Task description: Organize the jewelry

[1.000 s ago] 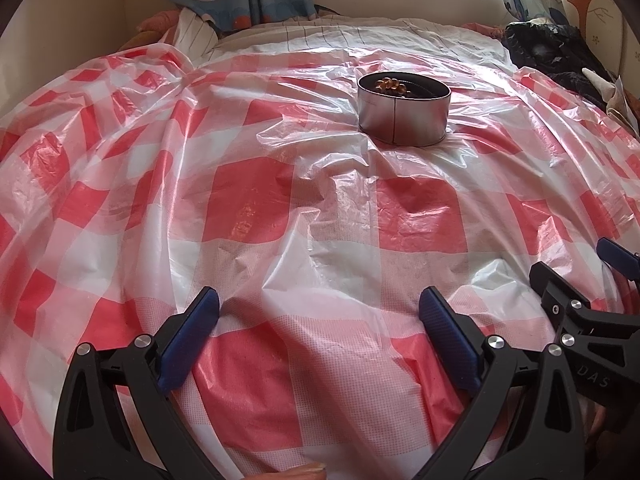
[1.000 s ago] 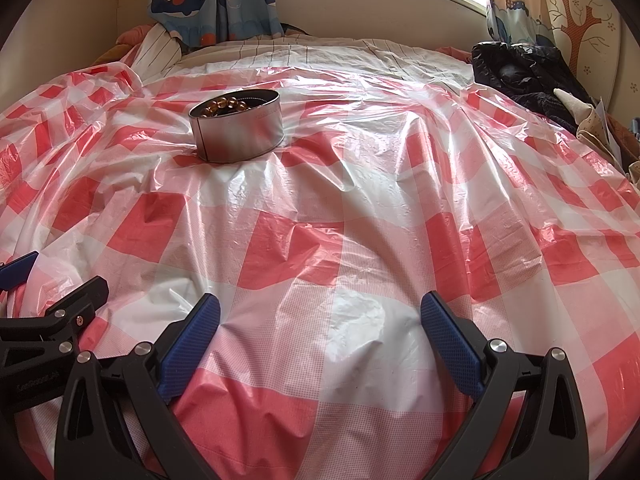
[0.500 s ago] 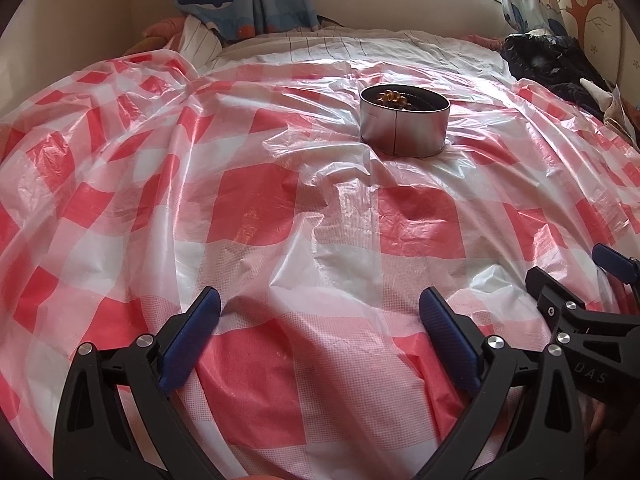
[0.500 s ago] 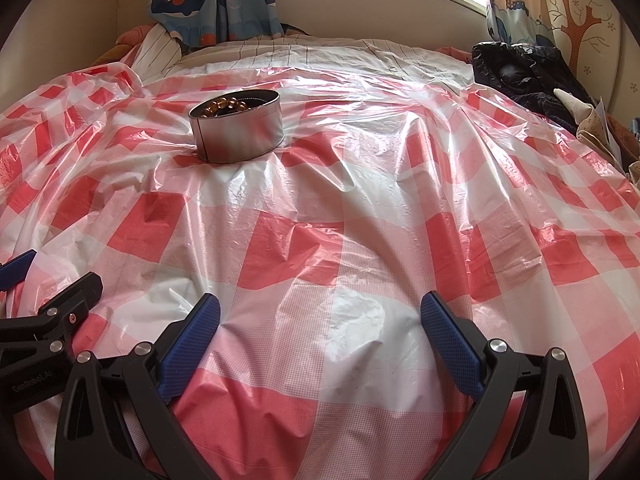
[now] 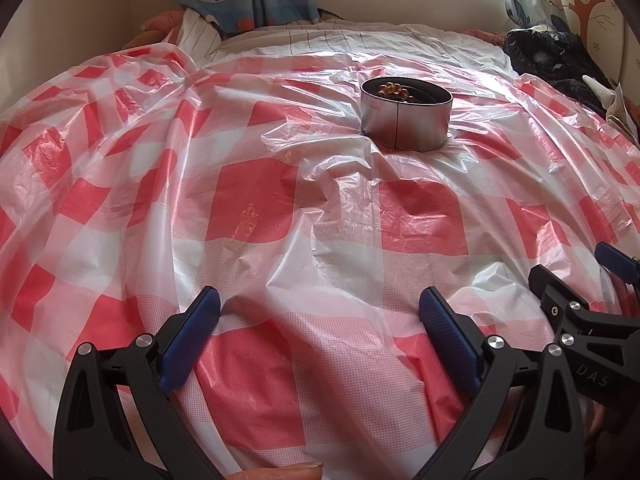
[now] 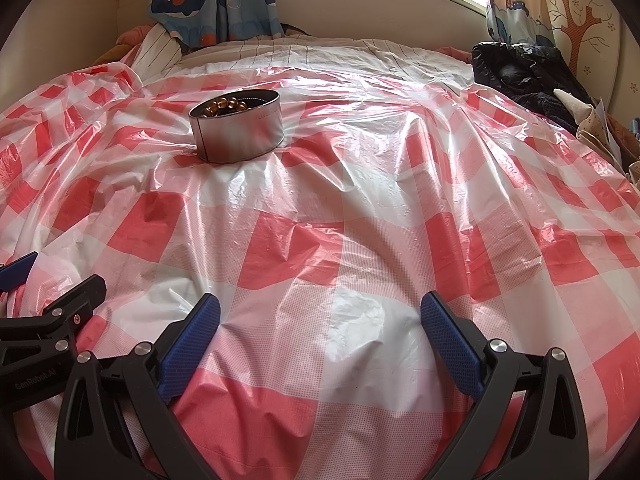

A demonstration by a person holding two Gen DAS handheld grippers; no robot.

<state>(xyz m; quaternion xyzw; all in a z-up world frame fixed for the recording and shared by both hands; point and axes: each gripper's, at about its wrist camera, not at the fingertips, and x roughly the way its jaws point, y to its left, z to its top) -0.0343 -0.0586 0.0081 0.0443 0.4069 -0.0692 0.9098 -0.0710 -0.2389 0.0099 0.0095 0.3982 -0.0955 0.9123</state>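
Metal tin (image 5: 406,122) of amber beads (image 6: 224,105) sits upper centre on checked plastic sheet (image 5: 280,208); left gripper (image 5: 320,312) and right gripper (image 6: 320,314) fingers spread wide, empty.

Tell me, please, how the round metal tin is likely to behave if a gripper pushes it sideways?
The tin is low and wide, so it probably slides rather than tips. The plastic sheet under it looks glossy and wrinkled, so it may bunch up. The beads inside would likely rattle.
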